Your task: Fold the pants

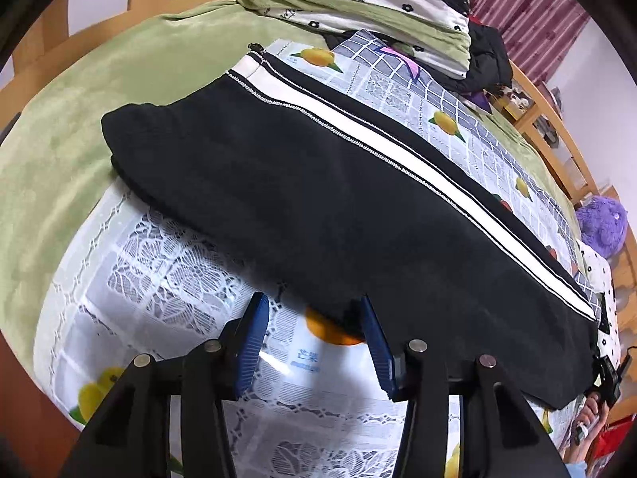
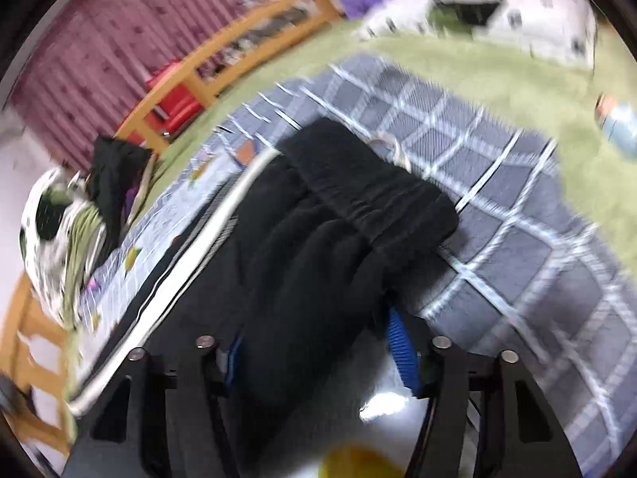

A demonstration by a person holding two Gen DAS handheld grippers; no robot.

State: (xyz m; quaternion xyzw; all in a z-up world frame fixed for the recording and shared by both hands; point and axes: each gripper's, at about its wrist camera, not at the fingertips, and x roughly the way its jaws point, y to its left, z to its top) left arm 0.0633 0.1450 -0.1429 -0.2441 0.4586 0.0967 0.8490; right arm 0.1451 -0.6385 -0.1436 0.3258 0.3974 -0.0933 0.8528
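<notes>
Black pants [image 1: 318, 199] with a white side stripe lie folded lengthwise on a lemon-print plastic cloth [image 1: 159, 279] on the bed. My left gripper [image 1: 314, 334] is open, its blue pads just at the near edge of the pants, holding nothing. In the blurred right wrist view, the waistband end of the pants [image 2: 358, 207] lies ahead. My right gripper [image 2: 318, 358] is open, with black fabric lying between its blue pads [image 2: 402, 350].
A green blanket [image 1: 79, 139] covers the bed. A folded quilt [image 1: 358, 0] and dark clothes [image 1: 489, 59] lie at the far end. A wooden bed rail [image 1: 557, 135] runs along the right. A purple plush toy [image 1: 601, 227] sits at right.
</notes>
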